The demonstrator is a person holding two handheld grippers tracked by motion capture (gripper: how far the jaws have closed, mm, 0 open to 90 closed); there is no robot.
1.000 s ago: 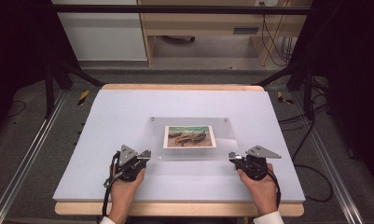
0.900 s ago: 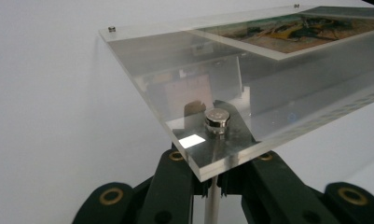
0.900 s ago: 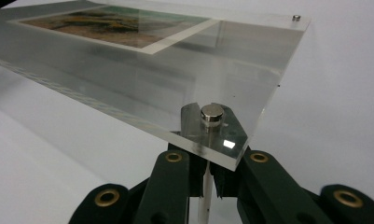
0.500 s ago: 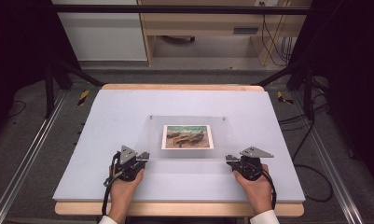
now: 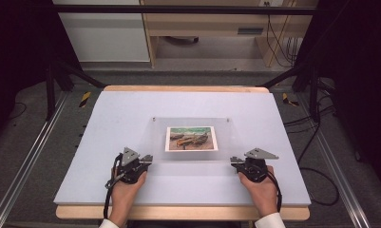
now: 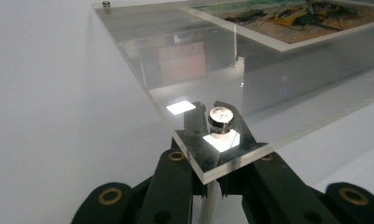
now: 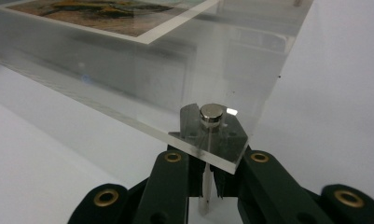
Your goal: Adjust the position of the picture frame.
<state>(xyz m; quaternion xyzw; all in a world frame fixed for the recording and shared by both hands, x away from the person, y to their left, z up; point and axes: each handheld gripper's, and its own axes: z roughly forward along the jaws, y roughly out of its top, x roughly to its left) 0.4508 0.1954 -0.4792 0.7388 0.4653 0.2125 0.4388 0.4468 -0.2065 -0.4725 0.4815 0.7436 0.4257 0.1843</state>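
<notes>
Since a second earlier, little had shifted: our right gripper had edged slightly inward toward the frame's near right corner, while our left gripper had held its place. We saw the clear acrylic photo frame lying flat at the middle of the white table, its long axis running left to right, so each near corner sat straight ahead of one gripper. Both sets of jaws were clenched, the left on the near left standoff post under its metal cap, the right on the near right post beneath its cap.
</notes>
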